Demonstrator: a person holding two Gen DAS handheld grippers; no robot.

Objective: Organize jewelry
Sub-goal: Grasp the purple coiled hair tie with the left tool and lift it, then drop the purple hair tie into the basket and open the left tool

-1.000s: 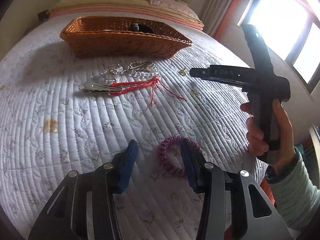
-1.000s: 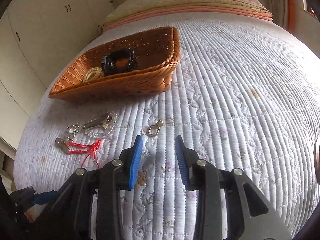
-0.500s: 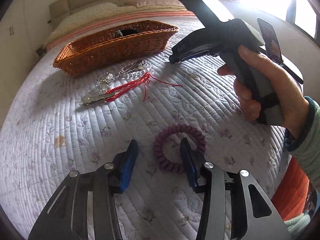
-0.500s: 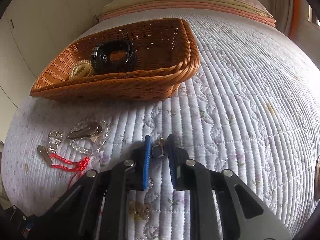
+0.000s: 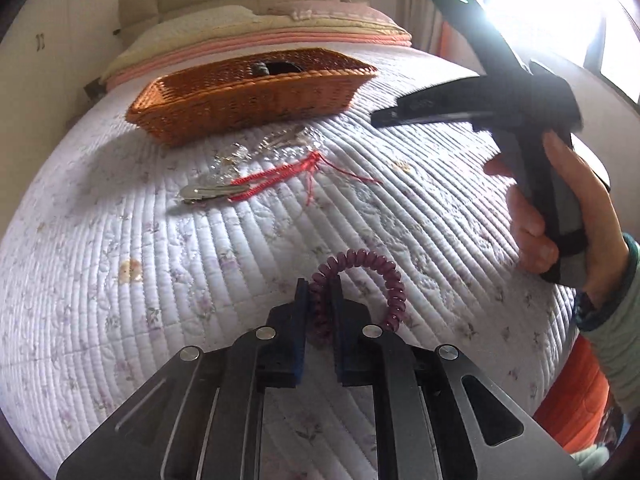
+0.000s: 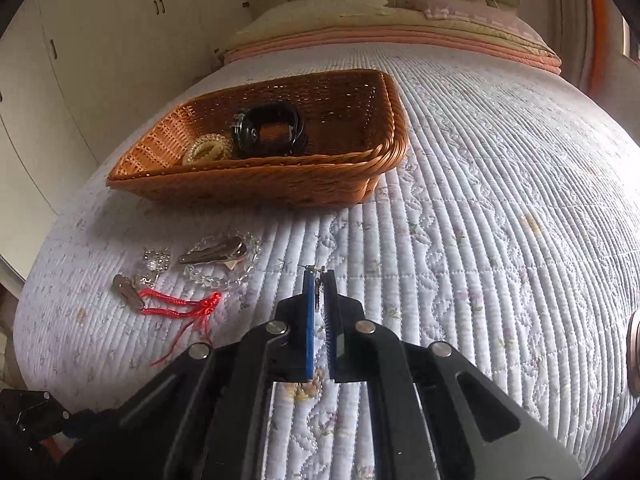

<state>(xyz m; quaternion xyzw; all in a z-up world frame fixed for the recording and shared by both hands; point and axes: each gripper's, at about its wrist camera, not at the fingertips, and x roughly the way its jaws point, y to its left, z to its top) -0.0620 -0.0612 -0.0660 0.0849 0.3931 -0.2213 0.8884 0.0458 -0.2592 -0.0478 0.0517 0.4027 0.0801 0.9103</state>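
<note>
On the quilted bed, my left gripper (image 5: pixel 320 294) is closing its jaws on one side of a purple spiral hair tie (image 5: pixel 390 280); the pads press the coil. My right gripper (image 6: pixel 319 280) is closing its last bit on a small metal charm (image 6: pixel 318 270), pinched at the blue pads' tips just above the quilt. In the left wrist view, a hand holds the right gripper (image 5: pixel 378 119) at the right. The wicker basket (image 6: pixel 280 186) beyond holds a black bracelet (image 6: pixel 268 130) and a cream hair tie (image 6: pixel 208 150).
Between the basket and the grippers lie a red knotted cord (image 6: pixel 180 304), a clear bead bracelet (image 6: pixel 224 276), two metal hair clips (image 6: pixel 214 254), and a crystal piece (image 6: pixel 154 262). Pillows and folded blankets (image 6: pixel 392 36) fill the bed's head. Cupboards (image 6: pixel 80 80) stand left, a window right.
Both grippers went from open to shut: the left on the purple hair tie, the right on the small metal charm. The right gripper moved towards the basket, and the left wrist view has rolled.
</note>
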